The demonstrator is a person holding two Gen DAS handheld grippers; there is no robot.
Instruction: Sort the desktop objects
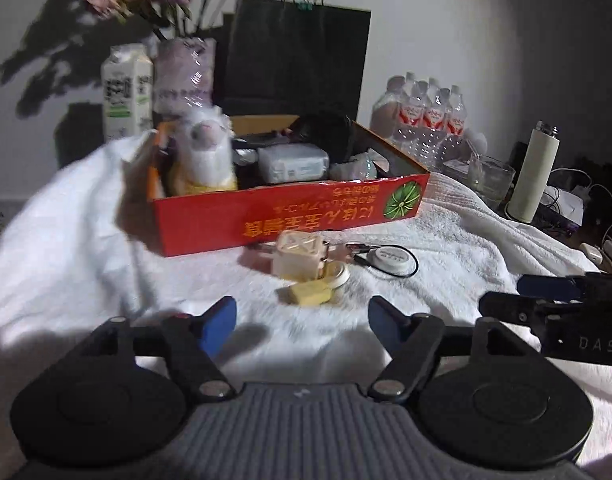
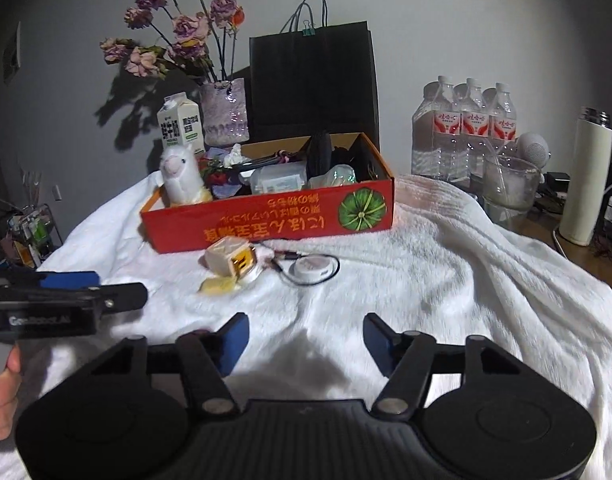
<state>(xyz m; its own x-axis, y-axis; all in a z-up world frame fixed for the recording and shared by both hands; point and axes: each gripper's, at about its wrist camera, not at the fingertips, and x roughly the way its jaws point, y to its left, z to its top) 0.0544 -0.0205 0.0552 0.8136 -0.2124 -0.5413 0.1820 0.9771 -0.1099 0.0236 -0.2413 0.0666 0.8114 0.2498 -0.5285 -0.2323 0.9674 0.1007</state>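
A red cardboard box stands on a white towel, full of several items. A white plush alpaca sits in its left end. In front of the box lie a cream cube charger, a yellow piece and a round white disc with a black cable. My left gripper is open just short of the yellow piece, with nothing between its blue pads. My right gripper is open and empty too, beside the left gripper.
Behind the box stand a black paper bag, a milk carton and a vase of dried flowers. At the right are water bottles, a glass cup and a white flask on a wooden desk with cables.
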